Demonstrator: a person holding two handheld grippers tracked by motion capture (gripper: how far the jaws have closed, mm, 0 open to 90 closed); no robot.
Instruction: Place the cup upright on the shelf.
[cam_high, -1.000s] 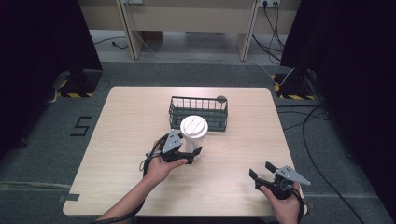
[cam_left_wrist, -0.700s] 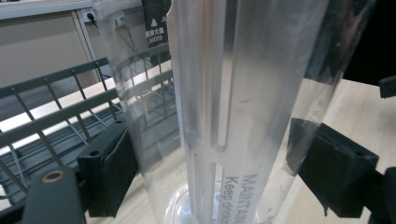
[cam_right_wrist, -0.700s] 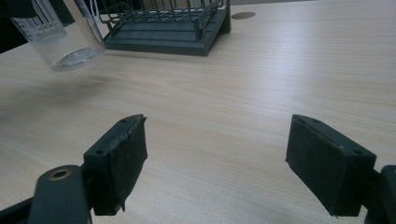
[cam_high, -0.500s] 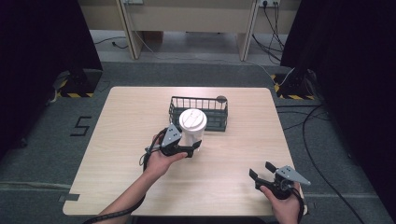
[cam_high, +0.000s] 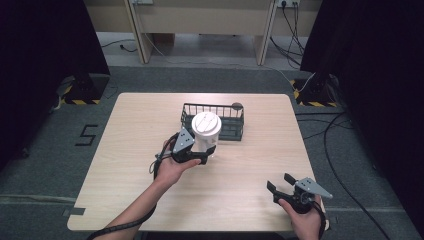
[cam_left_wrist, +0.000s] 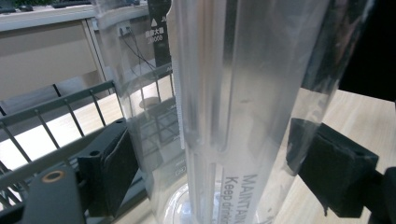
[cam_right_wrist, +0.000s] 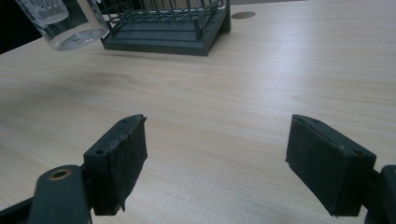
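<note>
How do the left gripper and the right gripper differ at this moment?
The left gripper is shut on the clear bottle beside the wire basket; the right gripper is open and holds nothing. The left gripper is near the table's middle, with the bottle raised off the wood; the right gripper sits near the front right corner. Both have black padded jaws.

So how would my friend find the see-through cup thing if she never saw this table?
Start at the wooden table, then find the dark wire basket near its far middle. Just in front of it, the left claw holds a tall clear bottle off the table. It is the see-through thing with a round white lid.
</note>
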